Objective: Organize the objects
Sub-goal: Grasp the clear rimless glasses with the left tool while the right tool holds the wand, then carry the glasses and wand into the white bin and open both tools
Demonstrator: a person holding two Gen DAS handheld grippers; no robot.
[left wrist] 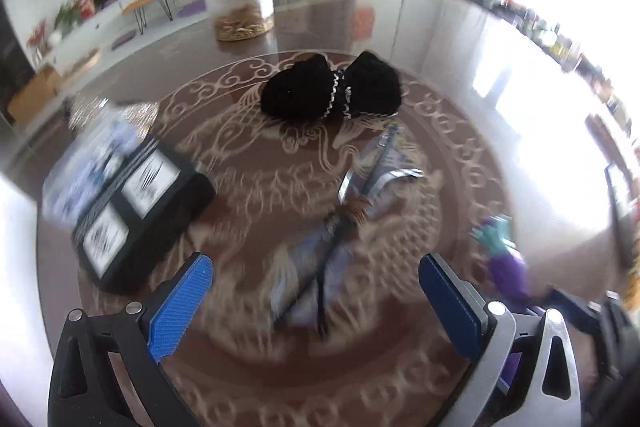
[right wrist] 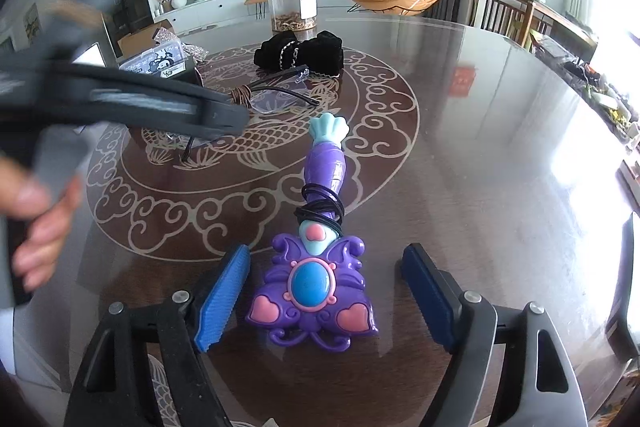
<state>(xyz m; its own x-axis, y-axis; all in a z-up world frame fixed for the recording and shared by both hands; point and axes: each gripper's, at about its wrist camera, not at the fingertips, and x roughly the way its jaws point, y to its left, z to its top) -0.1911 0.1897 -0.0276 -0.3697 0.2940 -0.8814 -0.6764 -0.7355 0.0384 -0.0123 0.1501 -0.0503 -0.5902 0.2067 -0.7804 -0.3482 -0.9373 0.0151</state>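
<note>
The purple toy wand [right wrist: 316,283] lies flat on the glass-topped table [right wrist: 480,147], its butterfly-shaped head between the 2 blue pads of the right gripper [right wrist: 326,297]; the jaws are spread and neither pad touches the toy. A black cord [right wrist: 320,207] is wound around its handle. The left gripper [left wrist: 316,303] hovers with jaws spread and nothing between them, above a pair of glasses [left wrist: 340,223] with a brown hair tie [left wrist: 356,213] looped on them. Beyond lie a black velvet pouch [left wrist: 332,91], a black box [left wrist: 148,211] and a clear canister [left wrist: 240,3].
</note>
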